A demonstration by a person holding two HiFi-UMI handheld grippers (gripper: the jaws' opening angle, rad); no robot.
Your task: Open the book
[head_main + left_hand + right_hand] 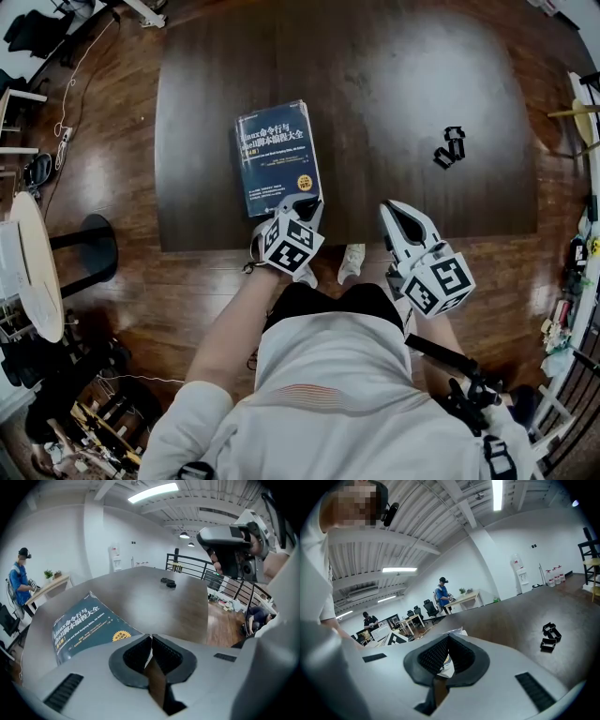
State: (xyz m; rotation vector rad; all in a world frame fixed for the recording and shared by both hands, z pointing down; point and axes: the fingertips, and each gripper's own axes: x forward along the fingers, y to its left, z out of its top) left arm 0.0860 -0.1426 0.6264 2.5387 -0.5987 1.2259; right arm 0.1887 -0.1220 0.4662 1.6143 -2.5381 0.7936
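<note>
Book (pixel 277 157) gets taken at its near right corner here. The left gripper (pixel 303 204) has its jaws squeezed almost together on a thin pale sliver, which I reckon is the cover's edge. Just to the right, the right gripper (pixel 397 208) sits over the near edge of the table (pixel 403 75), jaws closed with nothing in them.

The book lies flat and closed, front cover up, near that edge. It looks like a thick paperback with a heavy block and a floppy, glossy cover. So I'd peel only the cover up from that free corner, since the spine should be along the left.

The title reads "Linux" and "shell" among Chinese characters, with "4th Edition" beside it. The gold sticker (pixel 121 636) is too small to read.
</note>
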